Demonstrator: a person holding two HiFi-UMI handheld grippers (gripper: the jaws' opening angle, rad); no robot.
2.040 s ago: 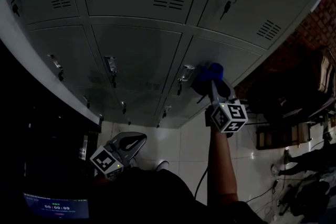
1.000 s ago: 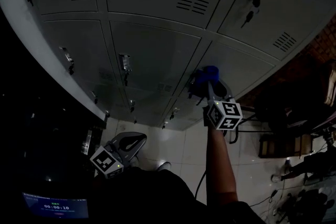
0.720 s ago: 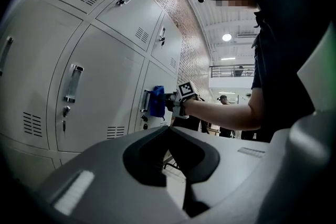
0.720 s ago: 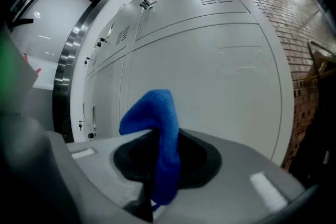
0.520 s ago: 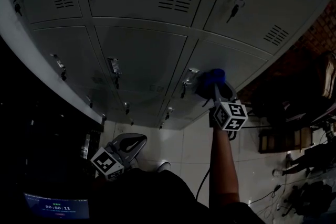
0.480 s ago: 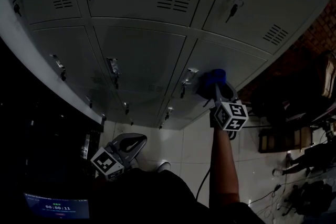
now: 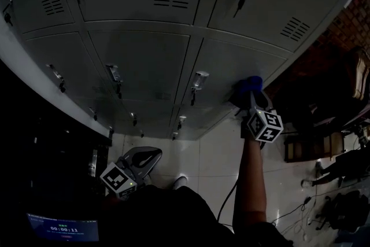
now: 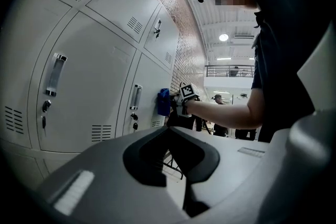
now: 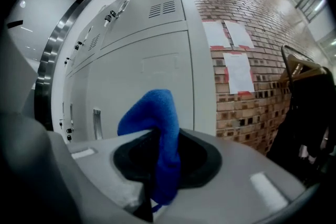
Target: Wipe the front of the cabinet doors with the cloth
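Pinching the blue cloth (image 9: 157, 134) in our right claw (image 7: 252, 100), jaws closed on it, we hold its bunched end, just ahead of the tips, against the cabinet door (image 7: 231, 63). Our left claw (image 7: 140, 159) hangs low, closed, empty.

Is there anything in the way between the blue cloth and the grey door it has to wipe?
Nothing visible is in the way. The right gripper pinches the blue fuzzy cloth, which looks pressed against the grey metal cabinet door. The door's silver handle sits off to the cloth's left.
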